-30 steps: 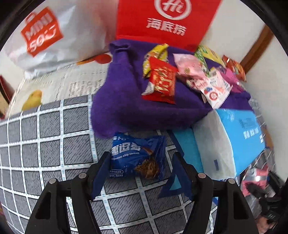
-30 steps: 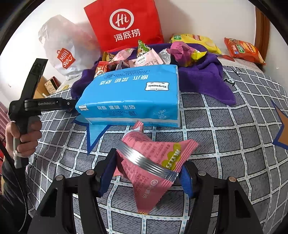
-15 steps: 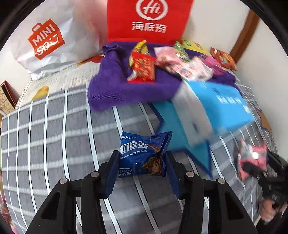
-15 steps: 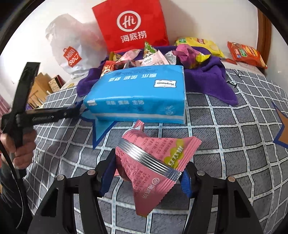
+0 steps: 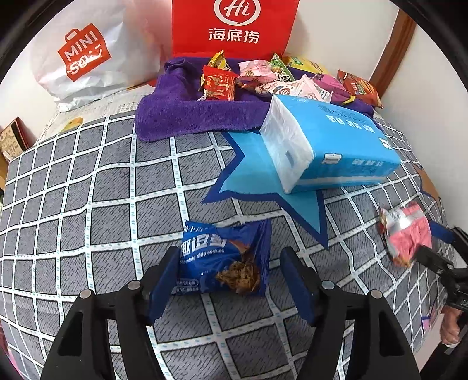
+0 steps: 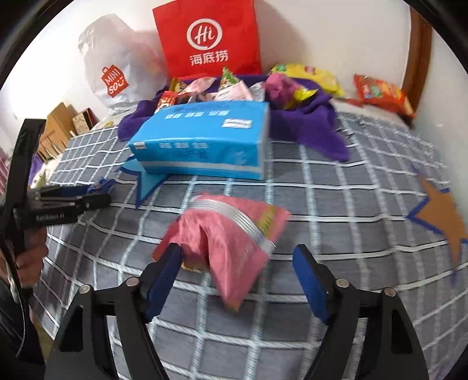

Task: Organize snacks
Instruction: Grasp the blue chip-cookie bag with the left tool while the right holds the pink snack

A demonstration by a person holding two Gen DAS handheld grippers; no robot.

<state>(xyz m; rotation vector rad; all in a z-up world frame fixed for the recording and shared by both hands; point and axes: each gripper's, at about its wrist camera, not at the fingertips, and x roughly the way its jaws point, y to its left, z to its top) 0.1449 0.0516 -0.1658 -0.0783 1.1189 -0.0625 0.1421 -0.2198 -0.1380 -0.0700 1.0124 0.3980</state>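
A blue chocolate chip cookie packet lies on the checked bedspread between the fingers of my left gripper, which is open; its left finger touches the packet. A pink snack packet lies on the bedspread between the open fingers of my right gripper; it also shows in the left wrist view. Several more snack packets lie piled on a purple towel at the back.
A blue tissue pack lies in front of the towel. A red Hi bag and a white Miniso bag stand against the wall. An orange packet and a yellow one lie at the back right. Boxes sit off the left edge.
Both grippers pulled back from the towel and opened. The left let go of the blue cookie packet, the right let go of the pink packet; both packets now rest on the bedspread.
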